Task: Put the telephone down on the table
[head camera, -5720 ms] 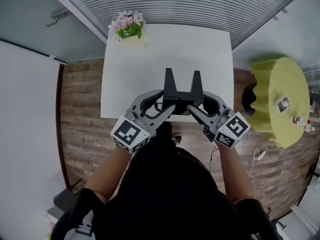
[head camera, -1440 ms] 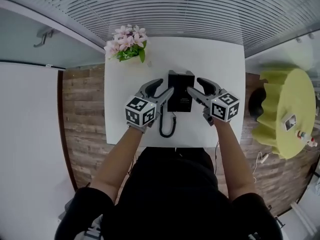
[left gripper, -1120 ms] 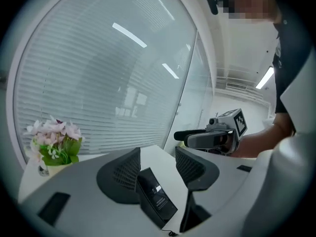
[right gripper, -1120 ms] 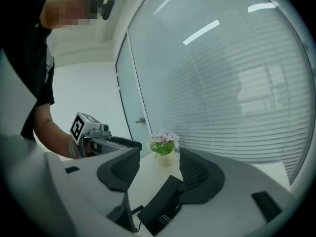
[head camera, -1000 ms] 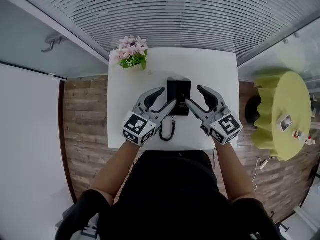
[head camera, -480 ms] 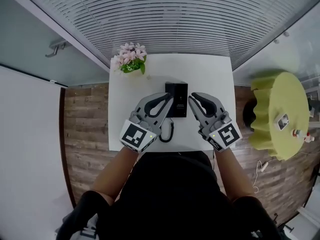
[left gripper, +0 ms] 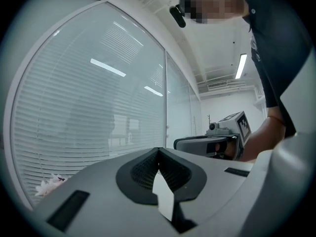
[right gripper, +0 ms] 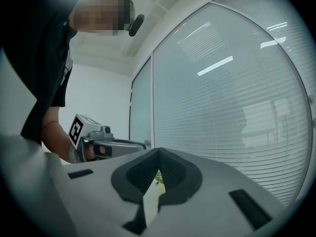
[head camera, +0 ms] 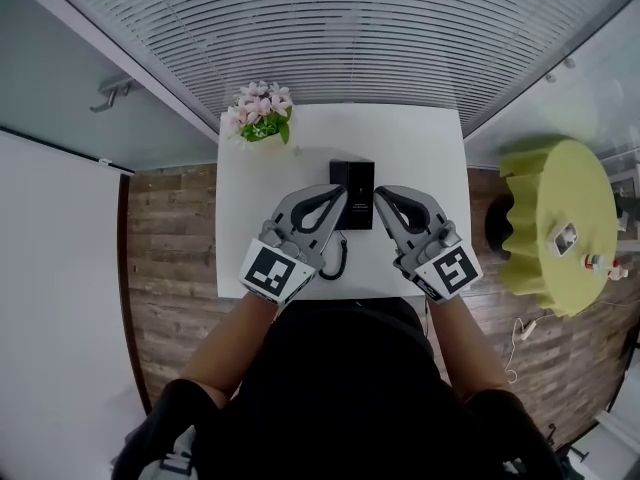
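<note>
While both pairs of jaws stand pressed together with nothing between them, the black rectangular telephone [head camera: 352,190] lies flat on the white rectangular table [head camera: 425,148] — about midway between its left and right edges. The left gripper [head camera: 336,197] and right gripper [head camera: 381,196] flank it. Its black coiled cord [head camera: 337,261] trails toward the near edge. A pink-flowered potted plant [head camera: 258,113] occupies the far left corner.

Black telephone [head camera: 352,179]; white table [head camera: 420,148]; pink flowers [head camera: 258,101], green leaves [head camera: 262,131]; lime round table [head camera: 552,208]; brown plank floor [head camera: 170,238].
</note>
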### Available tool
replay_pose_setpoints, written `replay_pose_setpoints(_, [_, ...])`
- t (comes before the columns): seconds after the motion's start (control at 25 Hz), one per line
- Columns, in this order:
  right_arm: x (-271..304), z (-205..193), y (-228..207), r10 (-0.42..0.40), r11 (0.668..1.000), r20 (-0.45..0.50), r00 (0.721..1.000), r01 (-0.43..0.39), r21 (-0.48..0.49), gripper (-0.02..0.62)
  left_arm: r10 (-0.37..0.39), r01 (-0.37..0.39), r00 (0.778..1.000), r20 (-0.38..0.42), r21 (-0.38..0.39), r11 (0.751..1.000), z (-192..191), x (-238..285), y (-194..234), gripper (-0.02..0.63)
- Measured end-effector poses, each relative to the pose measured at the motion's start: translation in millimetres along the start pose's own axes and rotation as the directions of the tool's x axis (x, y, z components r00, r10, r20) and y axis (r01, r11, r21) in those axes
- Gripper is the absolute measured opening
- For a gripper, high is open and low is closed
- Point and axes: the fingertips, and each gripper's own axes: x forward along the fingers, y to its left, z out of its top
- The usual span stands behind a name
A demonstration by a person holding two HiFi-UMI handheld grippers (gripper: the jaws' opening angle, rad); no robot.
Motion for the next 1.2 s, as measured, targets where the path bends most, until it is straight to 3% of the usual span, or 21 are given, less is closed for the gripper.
replay_pose_setpoints(0.84, [1,-5,9,0.020,0.999,-0.024,0.999,-0.021,-0.031,0.023,0.019,-0.019,0.999,0.026,0.005,1.000,2,-4,-3,0.009])
replay_pose_setpoints(1.2, [1,-10,11,0.024,1.000,-0.026,0.999,-0.024,0.002,0.023,0.019,-0.019,1.000,0.020,0.002,1.000,-1,-5,-3,0.009])
